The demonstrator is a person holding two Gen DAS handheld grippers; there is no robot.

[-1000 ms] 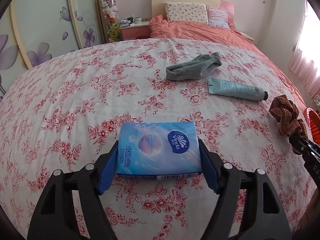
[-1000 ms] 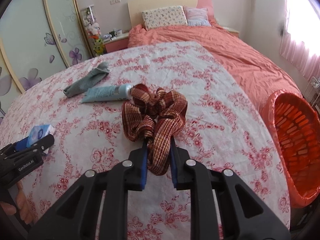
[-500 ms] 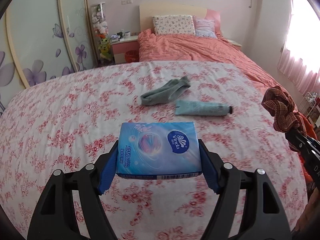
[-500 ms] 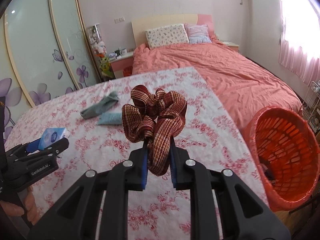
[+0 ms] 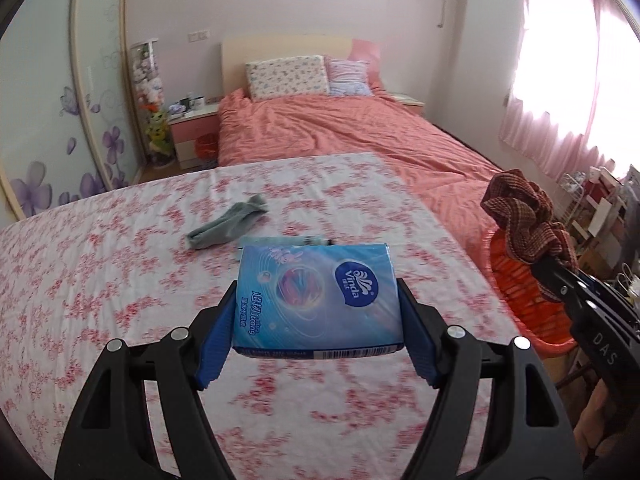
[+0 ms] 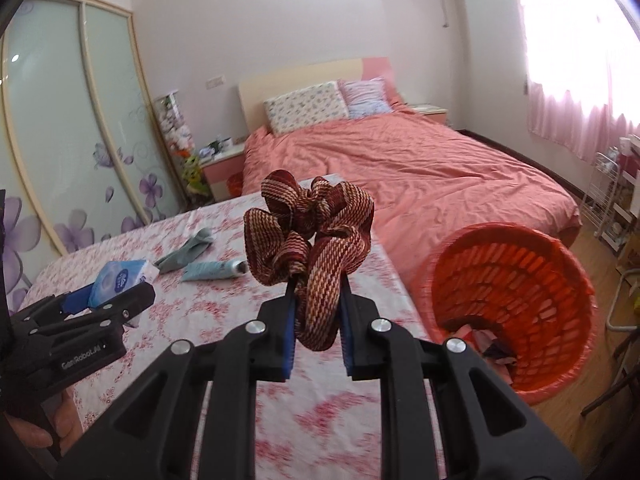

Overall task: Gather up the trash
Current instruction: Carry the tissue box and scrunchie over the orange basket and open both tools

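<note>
My left gripper (image 5: 316, 308) is shut on a blue tissue pack (image 5: 316, 296), held flat above the flowered bedspread (image 5: 120, 280). My right gripper (image 6: 318, 300) is shut on a maroon striped scrunchie (image 6: 310, 232), also lifted off the bed. The right wrist view shows the left gripper (image 6: 116, 300) with the tissue pack (image 6: 116, 282) at lower left. The left wrist view shows the scrunchie (image 5: 524, 220) at the right edge. An orange mesh basket (image 6: 560, 280) stands on the floor right of the bed, with scraps in its bottom. A grey sock (image 5: 228, 226) and a pale blue tube (image 6: 214, 270) lie on the bedspread.
Beyond the flowered spread lies a salmon duvet (image 6: 420, 168) with two pillows (image 6: 308, 106). A nightstand (image 5: 192, 128) and a glass wardrobe with purple flowers (image 6: 72, 140) stand on the left. A wire rack (image 6: 608, 200) and pink curtains (image 6: 580, 120) are at the right.
Both grippers have risen off the bed with their loads and swung toward the right. The orange basket has come fully into the right wrist view; the sock and tube look farther away.
</note>
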